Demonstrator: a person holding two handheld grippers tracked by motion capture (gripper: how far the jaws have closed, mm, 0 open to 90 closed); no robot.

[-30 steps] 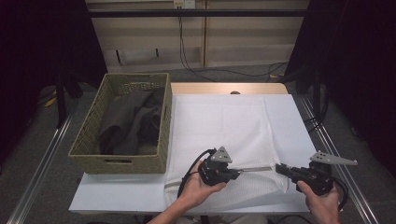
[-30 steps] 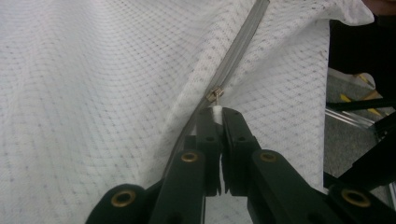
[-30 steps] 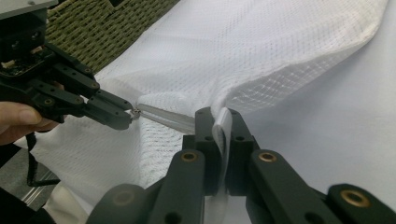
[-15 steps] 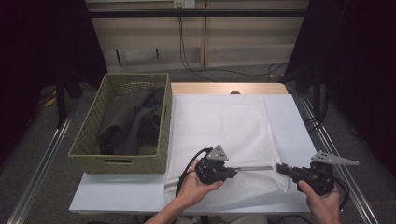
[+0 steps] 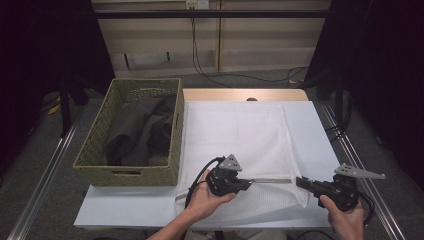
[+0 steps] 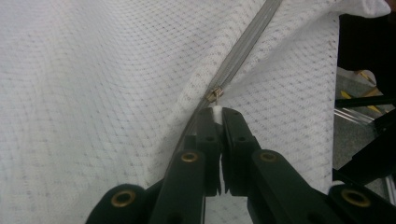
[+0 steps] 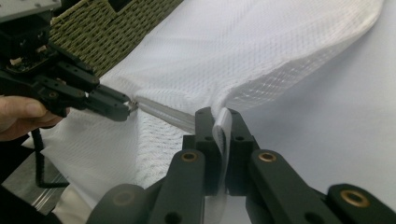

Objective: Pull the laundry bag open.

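Note:
A white mesh laundry bag (image 5: 240, 135) lies flat on the table, its grey zipper (image 5: 272, 181) running along the near edge. My left gripper (image 5: 248, 184) is shut on the white zipper pull (image 6: 216, 112), just behind the brass slider (image 6: 214, 95). My right gripper (image 5: 300, 182) is shut on the bag's right corner (image 7: 223, 128), where the mesh folds up between its jaws. From the right gripper view, the left gripper (image 7: 126, 109) holds the slider a short way along the zipper (image 7: 163, 112). Both grippers pull the zipper line taut between them.
A woven basket (image 5: 97, 150) holding dark clothes (image 5: 140, 130) stands at the table's left, close to the bag's edge. The white table (image 5: 320, 130) ends just beyond my right hand. Cables hang along the wall behind.
The left gripper has slid slightly left along the zipper with the pull in it. The right gripper has held its place.

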